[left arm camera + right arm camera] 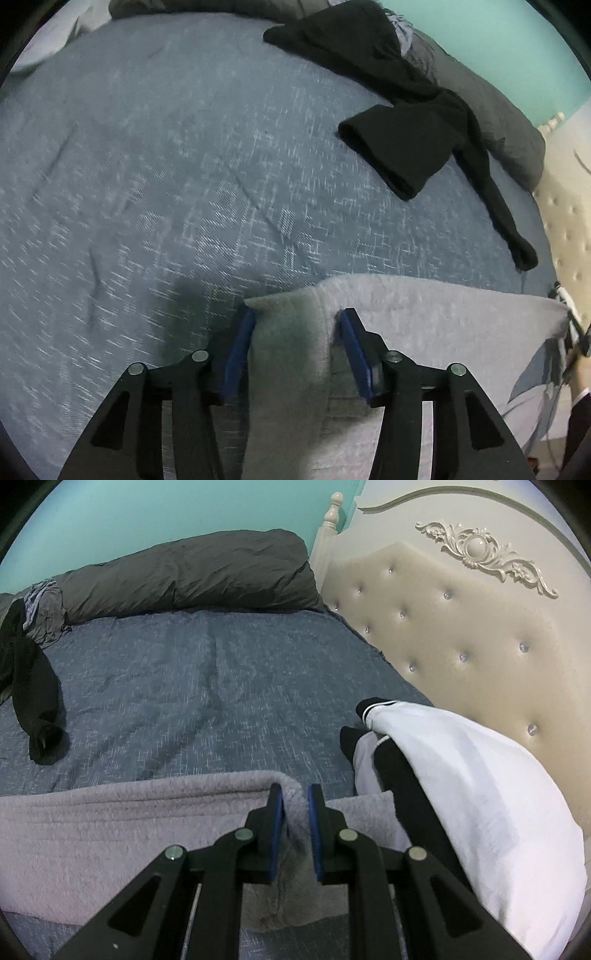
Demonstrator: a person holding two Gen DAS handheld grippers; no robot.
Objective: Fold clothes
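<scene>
Left wrist view: the left gripper (297, 321) is reaching over the blue bedspread (155, 177), its blue-padded fingers (236, 354) standing apart with the corner of a grey fleece garment (424, 314) lying between them; whether the pads are pressing the cloth cannot be told. The garment is stretching away to the right along the near edge of the bed. A black garment (399, 122) is sprawling further back, touching a dark grey duvet (491, 122) by the teal wall (498, 48).

Right wrist view: the right gripper (295, 794) is pinching a raised fold of the grey fleece garment (110, 812), its jaws drawn close with only the cloth between them. Just beside it on the right, a white and black garment (480, 775) is leaning against the cream tufted headboard (461, 627). The duvet (192, 579) is lying rolled along the far side.
</scene>
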